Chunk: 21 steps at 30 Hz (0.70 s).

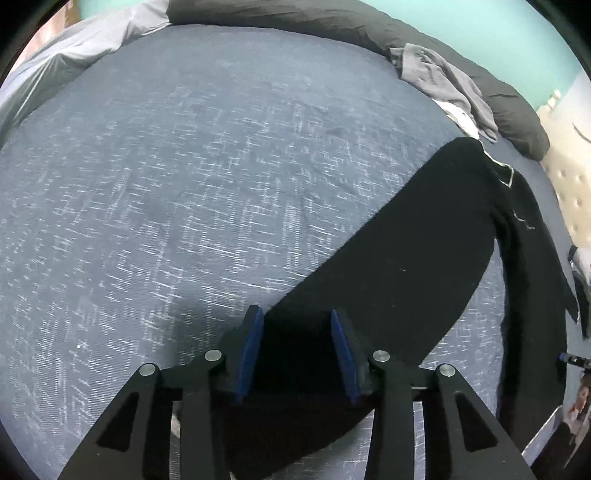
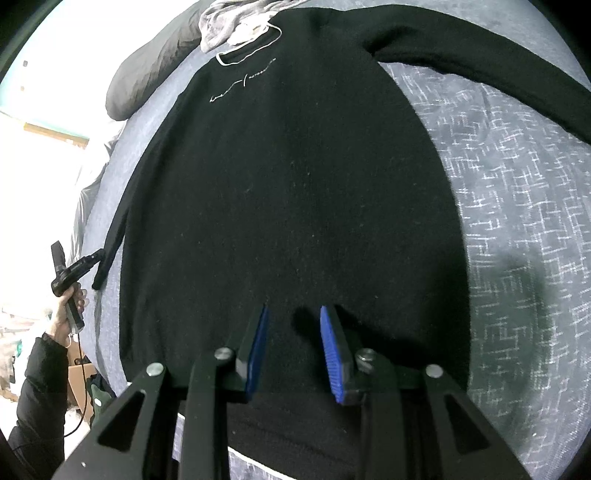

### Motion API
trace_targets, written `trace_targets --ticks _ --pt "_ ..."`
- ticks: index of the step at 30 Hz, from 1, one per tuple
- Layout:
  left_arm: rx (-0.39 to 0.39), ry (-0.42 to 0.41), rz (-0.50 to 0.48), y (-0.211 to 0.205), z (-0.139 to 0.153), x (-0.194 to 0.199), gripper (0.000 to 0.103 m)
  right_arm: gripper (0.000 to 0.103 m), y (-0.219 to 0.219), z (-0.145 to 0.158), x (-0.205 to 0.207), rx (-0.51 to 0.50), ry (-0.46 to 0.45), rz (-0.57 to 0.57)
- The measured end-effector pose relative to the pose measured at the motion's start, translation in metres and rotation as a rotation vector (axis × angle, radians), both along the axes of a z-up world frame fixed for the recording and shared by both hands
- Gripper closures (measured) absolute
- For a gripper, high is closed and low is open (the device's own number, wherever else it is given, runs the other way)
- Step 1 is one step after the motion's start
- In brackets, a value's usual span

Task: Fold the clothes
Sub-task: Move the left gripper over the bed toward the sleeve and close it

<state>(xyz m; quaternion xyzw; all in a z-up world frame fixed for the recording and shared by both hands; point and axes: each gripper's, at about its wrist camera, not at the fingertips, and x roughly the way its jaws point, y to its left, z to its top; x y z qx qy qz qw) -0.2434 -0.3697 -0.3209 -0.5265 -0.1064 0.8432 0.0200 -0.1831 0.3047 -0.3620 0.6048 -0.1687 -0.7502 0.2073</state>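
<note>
A black long-sleeved sweater [image 2: 295, 177] lies flat and face up on the blue-grey bedspread [image 2: 517, 221], its white-trimmed collar at the far end. One sleeve [image 2: 480, 66] stretches out to the right. In the left wrist view that sleeve [image 1: 406, 251] runs diagonally from the collar down to my left gripper [image 1: 297, 321], which is open with the cuff end lying between its blue pads. My right gripper [image 2: 293, 314] is open over the sweater's lower hem, nothing pinched between its pads. The other sleeve [image 2: 110, 240] lies straight along the left side.
A dark rolled duvet [image 1: 369, 26] and a crumpled grey garment [image 1: 447, 85] lie along the far edge of the bed. At the left bed edge, a person's hand [image 2: 68, 310] holds a small black device. A cardboard box [image 2: 79, 380] sits on the floor.
</note>
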Motion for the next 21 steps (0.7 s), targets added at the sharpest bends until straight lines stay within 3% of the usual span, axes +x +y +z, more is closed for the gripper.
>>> trace_targets --ticks 3,5,6,15,21 --pt "-0.056 -0.015 -0.054 0.014 -0.005 0.002 0.062 0.074 -0.005 -0.001 0.000 0.001 -0.003 0.008" --pt "-0.087 -0.010 -0.078 0.021 -0.006 0.005 0.077 0.074 -0.008 -0.001 -0.002 0.000 -0.005 0.010" --pt "-0.091 -0.007 -0.085 0.023 -0.005 0.006 0.094 0.074 -0.010 -0.002 -0.003 -0.001 -0.006 0.010" --pt "-0.126 0.014 -0.098 0.028 0.005 0.012 0.100 0.074 -0.017 -0.002 -0.002 -0.003 -0.005 0.022" --pt "-0.183 0.070 -0.083 0.021 0.040 0.009 0.100 0.074 -0.019 -0.002 -0.001 -0.006 -0.004 0.016"
